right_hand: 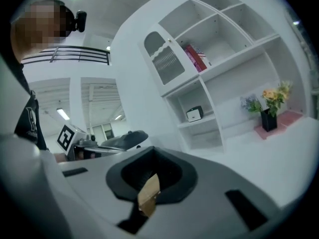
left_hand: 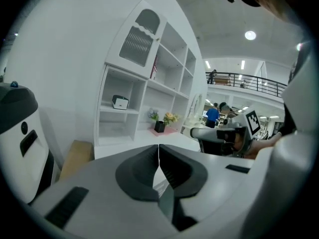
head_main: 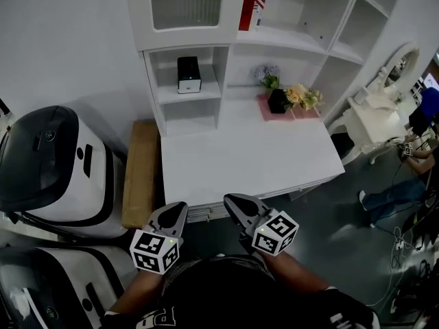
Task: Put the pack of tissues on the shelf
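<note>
A white shelf unit [head_main: 295,43] and desk top [head_main: 240,163] stand against a white wall [head_main: 68,46] on grey floor [head_main: 329,238]

Shelf [head_main: 230,64]: rose behind tabletop [head_main: 254,163].
Small box [head_main: 188,75]: sat in left cubby, above tabletop.
Flower pot [head_main: 278,101]: stood on mat [head_main: 305,114] at tabletop's rear, right of cubby.
Books [head_main: 252,2]: stood on upper ledge.
Carton [head_main: 140,173]: lay left of tabletop, between it and machine [head_main: 58,166].

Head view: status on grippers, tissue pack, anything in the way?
Shut and empty: left gripper, right gripper, by the desk edge. Black-and-white box, likely the pack, sits on the shelf. Only flowers at the back, not in the way.
</note>
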`<state>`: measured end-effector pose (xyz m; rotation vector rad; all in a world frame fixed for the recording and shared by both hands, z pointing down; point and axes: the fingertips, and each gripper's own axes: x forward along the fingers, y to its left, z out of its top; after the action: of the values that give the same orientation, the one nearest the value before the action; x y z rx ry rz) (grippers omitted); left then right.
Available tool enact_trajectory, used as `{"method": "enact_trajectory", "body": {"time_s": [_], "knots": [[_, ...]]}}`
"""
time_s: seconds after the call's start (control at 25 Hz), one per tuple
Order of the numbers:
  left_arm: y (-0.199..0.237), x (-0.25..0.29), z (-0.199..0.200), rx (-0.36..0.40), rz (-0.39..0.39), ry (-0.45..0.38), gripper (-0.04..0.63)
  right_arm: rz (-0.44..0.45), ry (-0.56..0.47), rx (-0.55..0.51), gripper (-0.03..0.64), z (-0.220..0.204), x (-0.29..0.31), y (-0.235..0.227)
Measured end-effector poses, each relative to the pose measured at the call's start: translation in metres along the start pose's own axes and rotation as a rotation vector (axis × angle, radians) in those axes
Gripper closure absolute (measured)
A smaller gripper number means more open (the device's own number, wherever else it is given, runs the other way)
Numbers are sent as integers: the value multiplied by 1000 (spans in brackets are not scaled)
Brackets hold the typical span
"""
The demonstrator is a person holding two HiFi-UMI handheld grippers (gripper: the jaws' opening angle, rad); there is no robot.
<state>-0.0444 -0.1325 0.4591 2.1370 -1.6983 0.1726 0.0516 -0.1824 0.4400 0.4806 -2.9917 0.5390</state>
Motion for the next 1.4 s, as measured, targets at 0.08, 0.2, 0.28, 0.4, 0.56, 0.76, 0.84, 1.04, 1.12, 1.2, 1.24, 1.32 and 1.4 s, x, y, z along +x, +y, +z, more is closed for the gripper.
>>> {"method": "enact_trajectory", "body": {"time_s": [0.08, 0.2, 0.28, 0.4, 0.56, 0.76, 0.84, 1.04, 1.12, 1.2, 1.24, 1.32, 1.4], "knots": [[-11, -7, -4, -10, 25, -11, 580, 24, 26, -77, 609, -5, -11, 10], [-26, -15, -13, -22, 50, -13, 579, 47, 51, -73, 609, -13, -24, 16], [-37, -21, -20, -26, 55, -8, 579, 58, 49, -5, 609, -17, -32, 16], [-45, -27, -26, -15, 60, -2, 580, 58, 40, 46, 609, -20, -42, 14], [-39, -30, -17, -4, 62, -15, 580, 39, 40, 26, 609, -20, -47, 18], [-38, -31, 1, 27, 13, -31, 580, -24, 41, -11, 609, -18, -44, 22], [-35, -35, 5, 29, -1, -34, 580, -43, 43, -16, 609, -17, -41, 26], [-27, -42, 2, 34, -36, -12, 580, -98, 24, -40, 610, -11, -36, 33], [-24, -45, -4, 37, -48, 1, 580, -119, 11, -45, 609, -9, -35, 36], [-20, -48, -8, 33, -56, 9, 580, -133, 10, -53, 609, -10, -34, 39], [-18, -50, -9, 31, -59, 12, 580, -138, 12, -54, 611, -11, -33, 41], [-17, -52, -8, 33, -69, 12, 580, -144, 16, -49, 609, -12, -32, 44], [-18, -53, -5, 40, -88, 8, 579, -145, 21, -46, 609, -13, -31, 49]]}}
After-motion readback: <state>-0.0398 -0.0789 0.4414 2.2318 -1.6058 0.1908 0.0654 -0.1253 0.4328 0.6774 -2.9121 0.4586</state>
